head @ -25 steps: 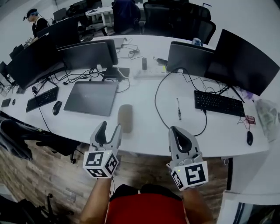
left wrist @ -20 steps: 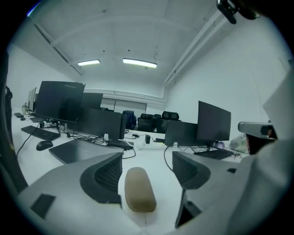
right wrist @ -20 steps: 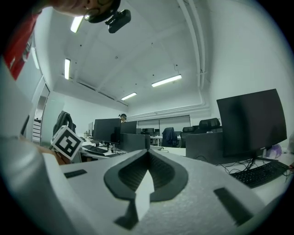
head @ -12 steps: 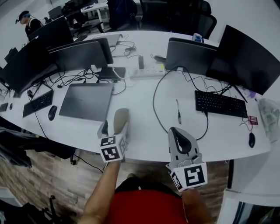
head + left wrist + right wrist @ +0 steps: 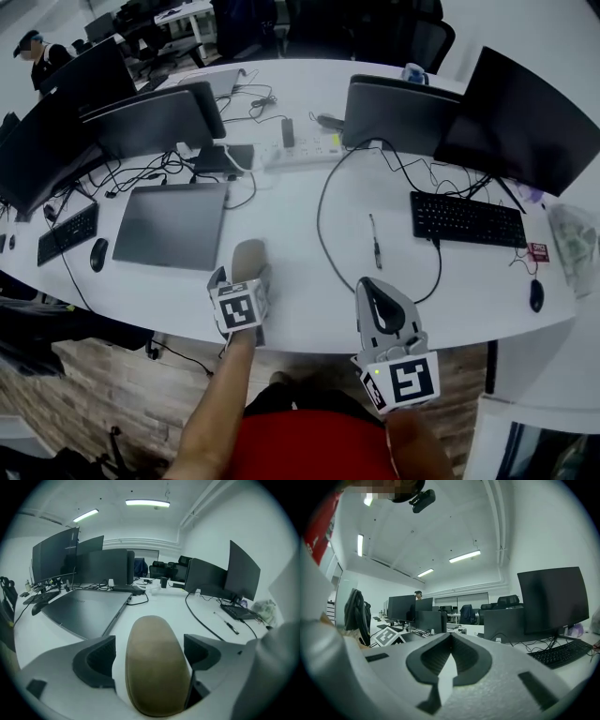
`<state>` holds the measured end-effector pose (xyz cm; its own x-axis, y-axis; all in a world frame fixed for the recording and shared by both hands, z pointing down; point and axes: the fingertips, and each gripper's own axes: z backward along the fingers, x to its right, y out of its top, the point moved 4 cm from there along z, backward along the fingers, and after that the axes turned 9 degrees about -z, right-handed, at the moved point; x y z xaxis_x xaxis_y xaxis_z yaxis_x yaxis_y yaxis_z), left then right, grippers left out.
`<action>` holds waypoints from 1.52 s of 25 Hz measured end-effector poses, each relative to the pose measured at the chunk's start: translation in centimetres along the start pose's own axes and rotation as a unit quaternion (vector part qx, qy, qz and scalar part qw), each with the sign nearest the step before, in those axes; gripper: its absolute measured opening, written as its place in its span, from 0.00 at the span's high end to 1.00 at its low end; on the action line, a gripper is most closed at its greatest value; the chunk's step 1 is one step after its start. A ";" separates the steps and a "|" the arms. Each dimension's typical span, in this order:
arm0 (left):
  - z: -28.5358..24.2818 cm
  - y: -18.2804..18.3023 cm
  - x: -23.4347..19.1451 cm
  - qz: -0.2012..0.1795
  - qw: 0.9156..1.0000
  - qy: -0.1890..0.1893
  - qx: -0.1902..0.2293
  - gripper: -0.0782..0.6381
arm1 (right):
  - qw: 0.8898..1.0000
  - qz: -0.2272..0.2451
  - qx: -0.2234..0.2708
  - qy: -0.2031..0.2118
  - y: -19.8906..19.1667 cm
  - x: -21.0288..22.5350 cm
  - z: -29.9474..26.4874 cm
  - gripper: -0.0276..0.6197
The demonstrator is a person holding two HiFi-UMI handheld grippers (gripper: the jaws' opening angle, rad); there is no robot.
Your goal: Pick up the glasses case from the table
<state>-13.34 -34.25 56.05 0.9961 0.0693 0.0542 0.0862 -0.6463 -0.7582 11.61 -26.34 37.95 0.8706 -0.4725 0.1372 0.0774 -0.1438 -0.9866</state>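
Flat on the white desk [image 5: 300,211], close to its front edge: a tan oval glasses case [image 5: 249,253], long axis pointing away from the person. Straddled at its near end by the left gripper [image 5: 242,274], tilted down over it, one dark finger [image 5: 96,660] on each side. Fingers opening, spread wide, pads not pressing the case's sides; nothing gripped.

Just left of the case, a closed grey laptop [image 5: 172,223]. To its right, a black cable [image 5: 322,234] looping across the desk, then a thin pen-like tool [image 5: 375,242], then a black keyboard [image 5: 467,218].

Over the front edge of the desk, well right of the case and apart from it, the right gripper [image 5: 374,286], held about level, fingers closed tip to tip with nothing between them.

Farther back, a white power strip [image 5: 305,150] and a row of dark monitors [image 5: 403,114]. Toward the far right, a black mouse [image 5: 534,295].
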 end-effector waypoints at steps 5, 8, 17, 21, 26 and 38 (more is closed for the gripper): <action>-1.5 -0.4 0.6 -0.005 0.999 -0.011 -0.033 0.31 | 1.000 -0.009 -0.002 -0.009 0.0 0.9 -0.4 0.95; -2.3 -1.4 0.9 -0.007 0.998 -0.019 -0.060 0.31 | 1.000 -0.013 -0.002 -0.013 0.0 1.2 -0.6 0.95; -2.6 -1.8 1.2 -0.019 0.997 -0.022 -0.066 0.31 | 0.999 -0.024 -0.007 -0.026 -0.5 2.2 -0.2 0.95; -1.1 -0.5 1.6 -0.027 0.998 -0.043 -0.035 0.31 | 0.999 -0.028 -0.008 -0.027 -0.8 1.9 0.1 0.95; 3.3 2.2 2.3 -0.045 0.995 -0.084 0.030 0.31 | 0.999 -0.033 -0.005 -0.023 -0.9 1.2 0.4 0.95; 16.3 6.5 0.8 -0.046 0.975 -0.109 0.188 0.31 | 0.999 -0.035 0.019 -0.002 0.5 -2.2 1.9 0.95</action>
<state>-12.25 -25.97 40.58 0.9532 0.3012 0.0247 0.1221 -0.3090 -0.9432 10.68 -23.73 37.01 0.8642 -0.4595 0.2051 0.1564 -0.1422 -0.9774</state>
